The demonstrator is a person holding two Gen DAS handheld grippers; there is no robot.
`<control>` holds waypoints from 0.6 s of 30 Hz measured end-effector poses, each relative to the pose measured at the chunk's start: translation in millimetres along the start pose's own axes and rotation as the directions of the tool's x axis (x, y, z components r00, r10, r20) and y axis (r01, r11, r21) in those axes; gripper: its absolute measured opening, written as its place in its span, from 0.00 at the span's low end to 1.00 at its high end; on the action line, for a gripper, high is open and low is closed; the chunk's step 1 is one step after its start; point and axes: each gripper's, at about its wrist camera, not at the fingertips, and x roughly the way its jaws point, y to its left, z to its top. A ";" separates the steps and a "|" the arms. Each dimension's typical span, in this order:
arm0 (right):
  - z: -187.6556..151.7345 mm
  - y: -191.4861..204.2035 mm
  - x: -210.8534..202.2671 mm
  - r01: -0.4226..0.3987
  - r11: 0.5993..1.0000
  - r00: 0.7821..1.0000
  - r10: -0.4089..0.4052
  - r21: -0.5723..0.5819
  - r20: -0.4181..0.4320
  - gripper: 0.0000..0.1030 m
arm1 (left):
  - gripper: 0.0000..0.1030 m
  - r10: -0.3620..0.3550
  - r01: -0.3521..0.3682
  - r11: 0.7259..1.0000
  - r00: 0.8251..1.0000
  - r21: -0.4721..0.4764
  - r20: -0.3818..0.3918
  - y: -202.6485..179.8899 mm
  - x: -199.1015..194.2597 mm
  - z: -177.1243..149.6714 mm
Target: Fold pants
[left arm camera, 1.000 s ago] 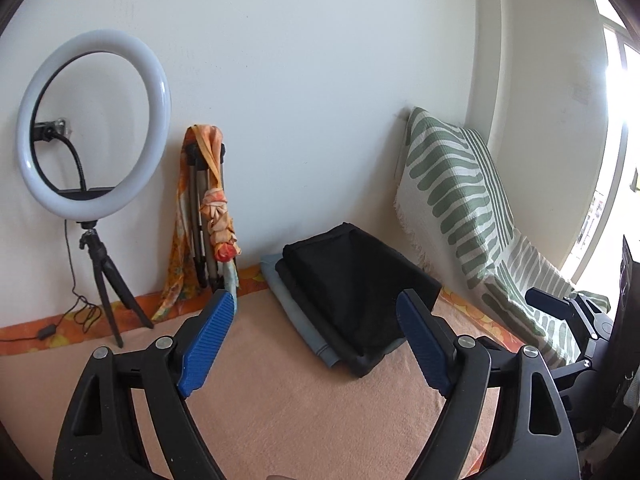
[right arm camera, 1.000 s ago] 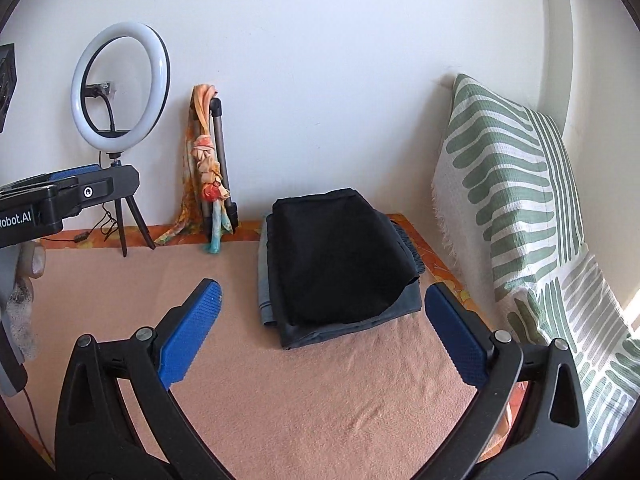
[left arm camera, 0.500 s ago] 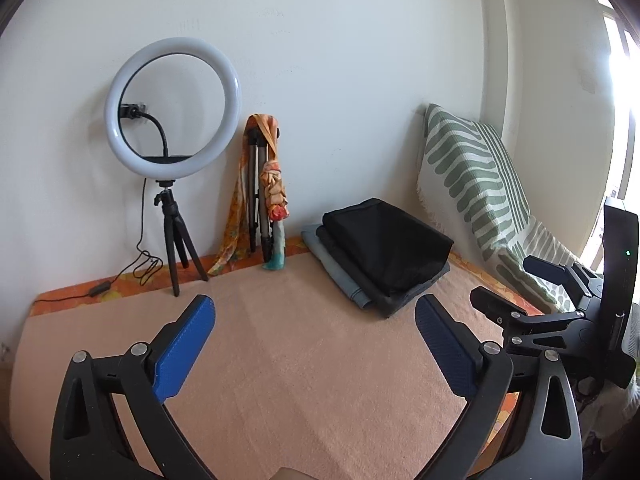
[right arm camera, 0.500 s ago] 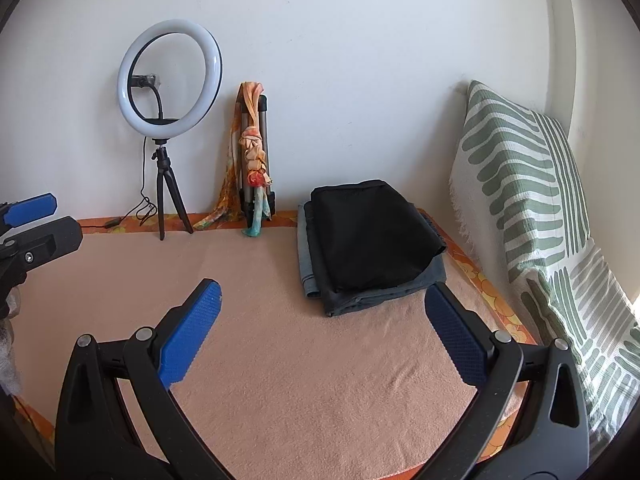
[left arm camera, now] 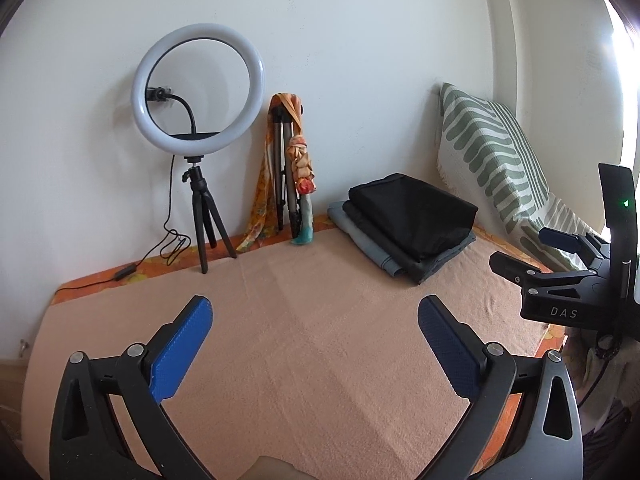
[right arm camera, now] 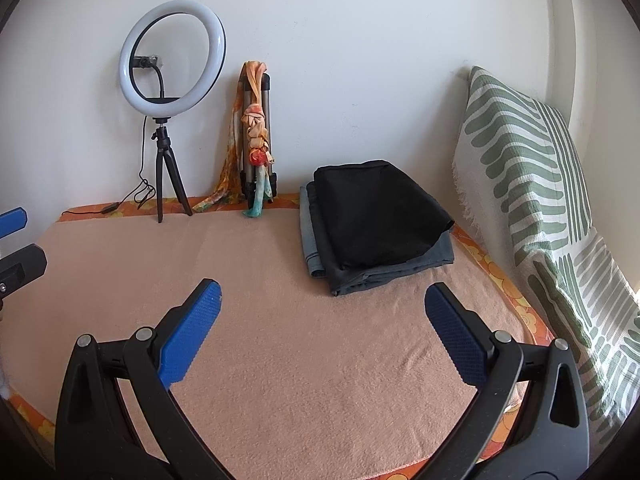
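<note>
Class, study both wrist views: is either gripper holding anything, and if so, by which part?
Nothing is held. The left gripper and right gripper are both open over the peach blanket, apart from the folded pants.

Folded pants (right arm camera: 376, 210): black top layer, dark grey beneath, a lighter blue-grey layer (right arm camera: 309, 236) at the left edge. Bed cover (right arm camera: 304, 352): plain peach-pink; the sheet (right arm camera: 516, 296) under it is orange with a yellow floral print. Pillow (right arm camera: 524, 160): cream with sage-green leaf stripes. Ring light (right arm camera: 173, 54): white ring, black tripod. Scarf (right arm camera: 256, 128): orange and yellow print, teal tip. Fingers (right arm camera: 188, 338) of both grippers: blue textured pads on black frames. Wall: white.
</note>
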 end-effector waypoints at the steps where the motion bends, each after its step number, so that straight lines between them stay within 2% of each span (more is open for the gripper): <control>1: 0.2 -0.3 0.8 -0.002 1.000 1.000 0.002 0.004 0.000 1.00 | 0.99 0.009 -0.009 1.000 1.000 0.003 -0.006 0.7 1.1 -1.9; 7: 1.2 5.2 0.3 0.005 1.000 1.000 -0.005 -0.005 0.020 1.00 | 0.99 0.060 -0.061 0.998 0.996 -0.009 -0.072 5.3 7.3 -12.9; 18: 1.0 9.4 2.1 -0.002 1.000 1.000 0.002 0.002 0.018 1.00 | 0.99 0.084 -0.085 0.996 0.994 -0.007 -0.075 15.9 1.4 -22.0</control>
